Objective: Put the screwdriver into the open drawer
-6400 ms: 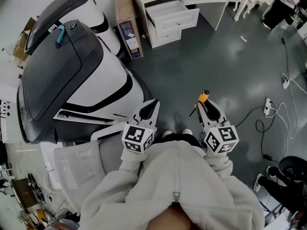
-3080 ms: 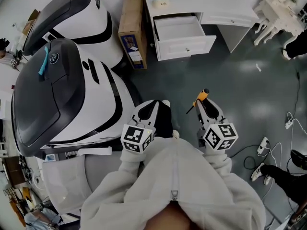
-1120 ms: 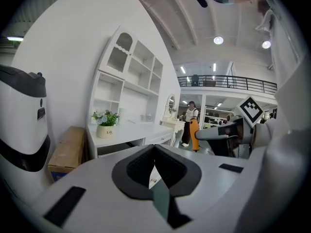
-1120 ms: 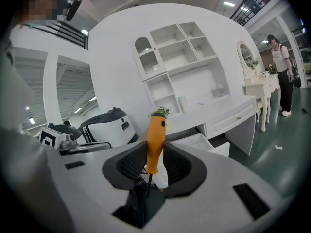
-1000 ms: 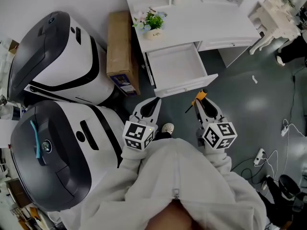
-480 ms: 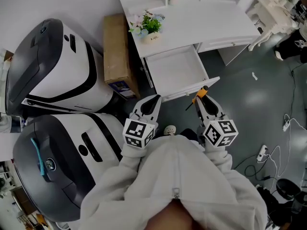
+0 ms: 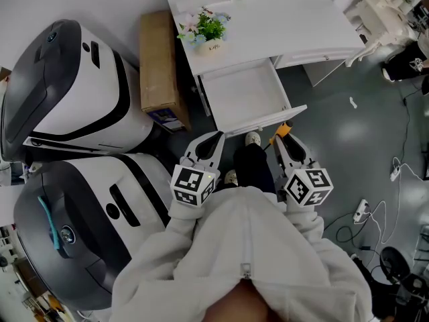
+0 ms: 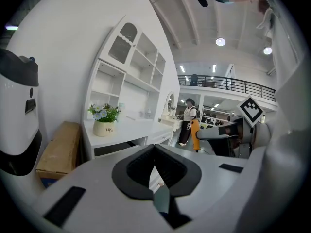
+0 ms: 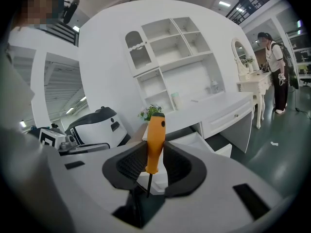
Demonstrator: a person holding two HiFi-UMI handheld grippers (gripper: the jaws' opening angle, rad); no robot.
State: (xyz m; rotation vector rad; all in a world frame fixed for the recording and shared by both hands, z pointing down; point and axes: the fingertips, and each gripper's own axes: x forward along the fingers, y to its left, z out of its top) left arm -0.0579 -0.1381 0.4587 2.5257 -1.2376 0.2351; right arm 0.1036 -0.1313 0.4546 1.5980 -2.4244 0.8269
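An orange-handled screwdriver [image 9: 155,141] stands upright between the jaws of my right gripper [image 9: 154,166], which is shut on it; its orange handle [image 7: 285,129] pokes out near the drawer's front. The white drawer [image 7: 242,96] is pulled open from the white desk [image 7: 295,25] and looks empty inside. My right gripper [image 7: 284,141] sits just short of the drawer's front right corner. My left gripper [image 7: 210,145] is shut with nothing in it, just short of the drawer's front left, and its jaws [image 8: 155,166] meet in the left gripper view.
Two big white and grey machines [image 7: 67,92] fill the left. A cardboard box [image 7: 159,62] leans between them and the desk. A small flower pot [image 7: 209,33] stands on the desktop. The person's leg and shoes [image 7: 252,161] are between the grippers. Cables and a power strip [image 7: 365,208] lie at right.
The person has walked up to the desk, so the open drawer has come from far ahead to right in front of both grippers. The right gripper has held the screwdriver throughout.
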